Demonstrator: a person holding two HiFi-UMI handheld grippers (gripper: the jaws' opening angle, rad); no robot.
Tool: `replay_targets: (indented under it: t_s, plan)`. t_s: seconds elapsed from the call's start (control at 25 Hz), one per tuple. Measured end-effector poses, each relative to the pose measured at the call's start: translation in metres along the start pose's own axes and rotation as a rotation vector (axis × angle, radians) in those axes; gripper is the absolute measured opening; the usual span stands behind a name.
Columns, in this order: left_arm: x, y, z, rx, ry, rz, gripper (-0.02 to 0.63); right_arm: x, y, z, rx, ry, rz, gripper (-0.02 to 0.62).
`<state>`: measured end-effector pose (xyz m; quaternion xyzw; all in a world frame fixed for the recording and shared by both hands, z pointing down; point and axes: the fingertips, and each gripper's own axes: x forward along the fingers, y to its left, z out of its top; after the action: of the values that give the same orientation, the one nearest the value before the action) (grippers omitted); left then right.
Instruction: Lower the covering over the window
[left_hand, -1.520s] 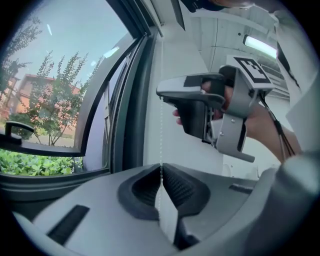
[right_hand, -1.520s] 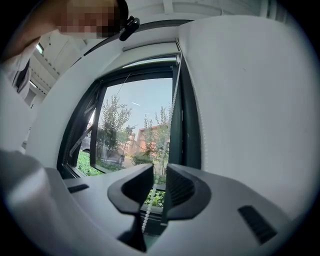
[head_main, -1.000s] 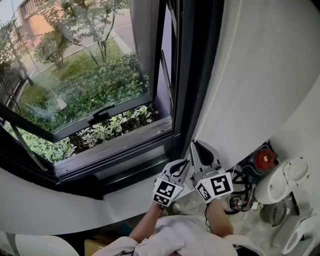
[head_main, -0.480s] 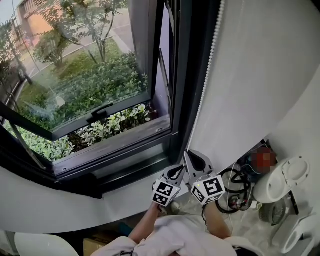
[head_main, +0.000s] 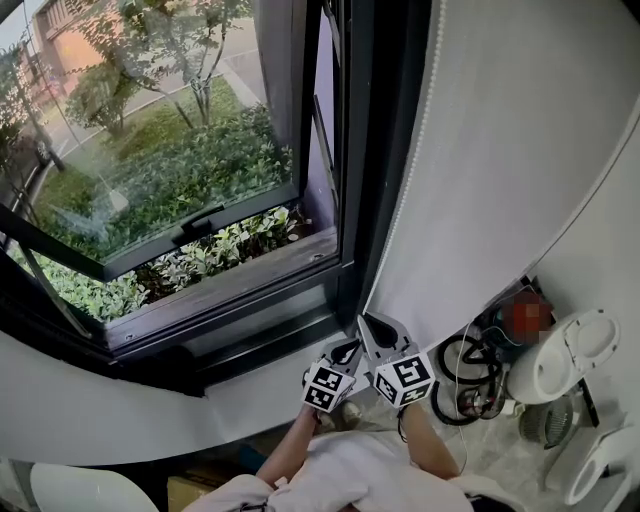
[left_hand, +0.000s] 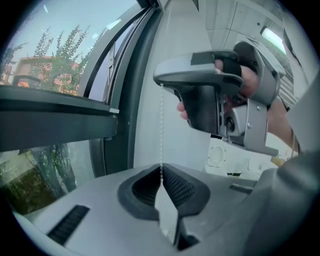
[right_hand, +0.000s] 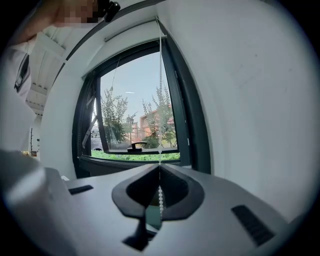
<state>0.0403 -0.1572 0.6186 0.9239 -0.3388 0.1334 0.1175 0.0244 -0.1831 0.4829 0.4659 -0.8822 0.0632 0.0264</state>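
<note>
Both the left gripper (head_main: 347, 350) and the right gripper (head_main: 376, 326), at the lower centre of the head view, were clenched on the bead chain (left_hand: 161, 130). I judge a pull was in hand; next, one claw should release and grasp higher. Only the right gripper view showed the covering (right_hand: 131, 30), seemingly a pale bar at upper centre, above the bare window (right_hand: 131, 125).

Grey left gripper (head_main: 344, 352), grey right gripper (head_main: 376, 326), black ribbed pads (left_hand: 183, 188), b/w marker cubes (head_main: 328, 387) at 6 o'clock, white top (head_main: 345, 468).
</note>
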Motion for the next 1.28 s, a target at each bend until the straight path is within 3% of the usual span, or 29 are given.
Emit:
replay_targets:
  t_s: [0.28,0.56,0.76,0.92,1.28]
  plan:
    - [0.005,0.003,-0.034,-0.027,0.033,-0.004,0.023,0.005,-0.001,-0.034,0.024,0.056,0.009,-0.003]
    - [0.007,0.007,-0.071,-0.053,0.141,0.004,0.023,0.007,0.005,-0.071,0.05,0.138,0.029,-0.003]
    - [-0.008,0.006,-0.075,-0.08,0.161,0.009,0.026,0.007,0.001,-0.079,0.063,0.137,0.026,-0.004]
    - [-0.036,0.008,-0.032,-0.077,0.07,0.031,0.078,0.007,-0.003,-0.078,0.061,0.131,0.026,-0.005]
    - [-0.089,0.007,0.131,0.088,-0.23,0.077,0.084,0.007,0.0,-0.091,0.074,0.157,0.045,-0.003]
